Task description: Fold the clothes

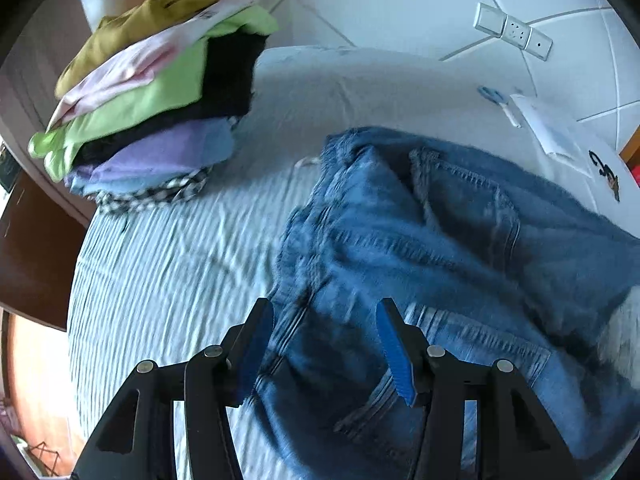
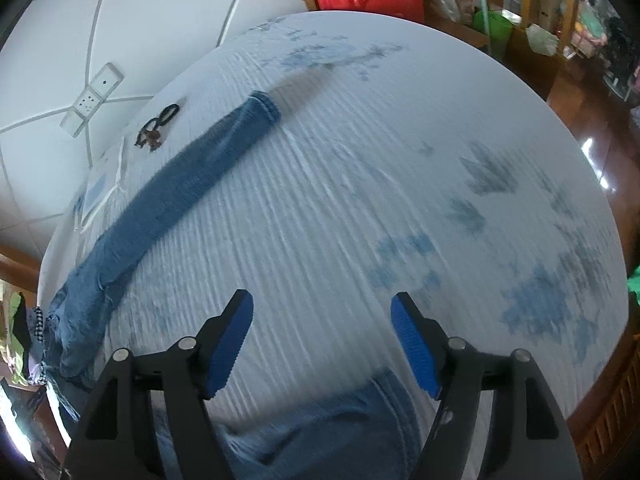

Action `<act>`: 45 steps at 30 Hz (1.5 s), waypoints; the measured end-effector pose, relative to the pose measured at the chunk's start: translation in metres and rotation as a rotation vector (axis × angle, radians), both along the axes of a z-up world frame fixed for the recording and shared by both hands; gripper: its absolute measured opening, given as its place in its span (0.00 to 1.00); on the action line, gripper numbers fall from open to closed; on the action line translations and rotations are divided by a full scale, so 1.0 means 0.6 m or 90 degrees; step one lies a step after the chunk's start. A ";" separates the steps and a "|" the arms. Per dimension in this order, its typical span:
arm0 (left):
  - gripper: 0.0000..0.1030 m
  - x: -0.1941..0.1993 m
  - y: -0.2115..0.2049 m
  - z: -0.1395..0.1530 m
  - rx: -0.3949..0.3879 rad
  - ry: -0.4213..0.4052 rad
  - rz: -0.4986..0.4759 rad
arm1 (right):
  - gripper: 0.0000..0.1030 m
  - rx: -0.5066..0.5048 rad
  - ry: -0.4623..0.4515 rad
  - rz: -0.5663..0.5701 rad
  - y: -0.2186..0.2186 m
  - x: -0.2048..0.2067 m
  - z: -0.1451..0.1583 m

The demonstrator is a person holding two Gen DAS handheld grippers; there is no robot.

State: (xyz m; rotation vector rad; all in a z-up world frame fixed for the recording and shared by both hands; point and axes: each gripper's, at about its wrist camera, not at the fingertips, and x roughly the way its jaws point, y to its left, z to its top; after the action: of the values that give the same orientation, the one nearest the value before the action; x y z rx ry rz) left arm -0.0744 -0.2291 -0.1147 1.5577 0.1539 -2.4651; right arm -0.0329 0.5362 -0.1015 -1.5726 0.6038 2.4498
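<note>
Denim jeans (image 1: 460, 240) crumpled on striped bedsheet (image 1: 168, 264), folded clothes stack (image 1: 152, 100) beside; left gripper (image 1: 326, 316) and right gripper (image 2: 322, 308) both parted, holding nothing

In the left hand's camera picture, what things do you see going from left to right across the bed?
Stack of folded clothes → blue jeans → white paper packet → dark scissors.

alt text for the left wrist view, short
Blue jeans lie crumpled on a pale striped bedsheet, with the left gripper above them, jaws open and holding nothing. A stack of folded clothes sits at the far left.
</note>
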 end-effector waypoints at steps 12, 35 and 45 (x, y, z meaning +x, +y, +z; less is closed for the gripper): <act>0.70 -0.202 0.009 -0.043 -0.016 -0.035 -0.005 | 0.97 -0.042 0.009 0.027 -0.006 -0.240 -0.022; 0.71 -0.123 0.513 -0.015 0.135 0.016 -0.386 | 0.75 0.046 0.042 0.138 -0.053 -0.264 0.046; 0.64 -0.187 0.634 -0.109 0.076 -0.007 -0.233 | 0.77 0.073 0.023 0.426 -0.022 -0.348 -0.045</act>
State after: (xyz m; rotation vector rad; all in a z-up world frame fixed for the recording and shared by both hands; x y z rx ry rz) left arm -0.1866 0.1511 -0.1802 1.7864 0.0132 -2.7656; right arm -0.2417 0.5229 -0.1288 -1.9152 -0.0947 2.8934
